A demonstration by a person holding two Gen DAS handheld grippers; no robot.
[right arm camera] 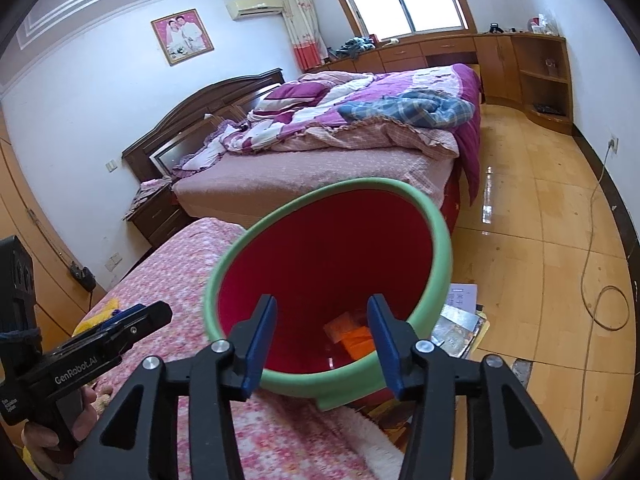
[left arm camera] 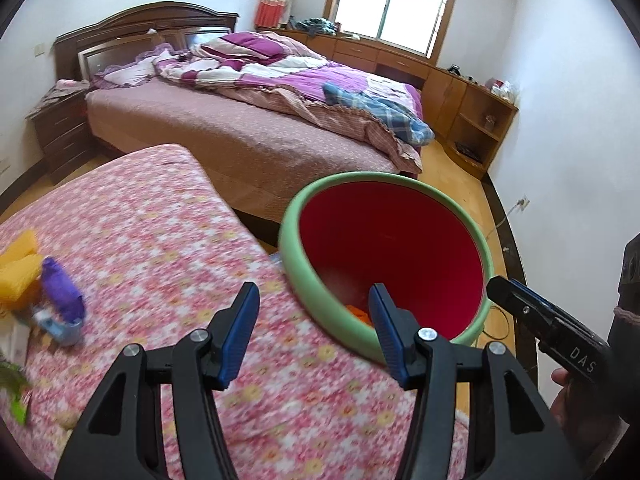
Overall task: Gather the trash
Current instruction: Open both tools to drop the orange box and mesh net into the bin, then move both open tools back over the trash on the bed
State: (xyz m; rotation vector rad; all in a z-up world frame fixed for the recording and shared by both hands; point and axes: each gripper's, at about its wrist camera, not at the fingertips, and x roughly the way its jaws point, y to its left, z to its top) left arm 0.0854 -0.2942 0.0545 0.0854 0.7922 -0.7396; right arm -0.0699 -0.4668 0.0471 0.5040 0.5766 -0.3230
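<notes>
A large bed point(left arm camera: 256, 136) with a dark wooden headboard point(right arm camera: 208, 116) filled the far side of the room, covered by a rumpled purple and pink quilt point(right arm camera: 360, 116) with a blue checked cloth point(left arm camera: 376, 108) lying on it. Nearer stood a surface under a pink flowered cover point(left arm camera: 160, 248). Just beside its right edge was a bin point(left arm camera: 384, 256) with a pale green rim and a red inside, its mouth tipped toward both cameras. At the bottom of the bin lay orange trash point(right arm camera: 356, 338), partly hidden behind the fingers. Some papers point(right arm camera: 460, 320) lay on the yellow floor point(right arm camera: 540, 240) to the right of the bin.

The left gripper point(left arm camera: 314, 332) hung over the near edge of the cover and the bin's rim, its blue-padded fingers apart with nothing between them. The right gripper point(right arm camera: 322, 342) pointed into the bin's mouth, its fingers likewise apart and clamped on nothing.

On the cover's left side, well apart from the bin, lay more trash: a yellow piece point(left arm camera: 20, 268), a purple wrapper point(left arm camera: 62, 292) touching it, a small blue and white item point(left arm camera: 60, 326) just below, and a green scrap point(left arm camera: 16, 392) at the frame's edge, too blurred to identify.
</notes>
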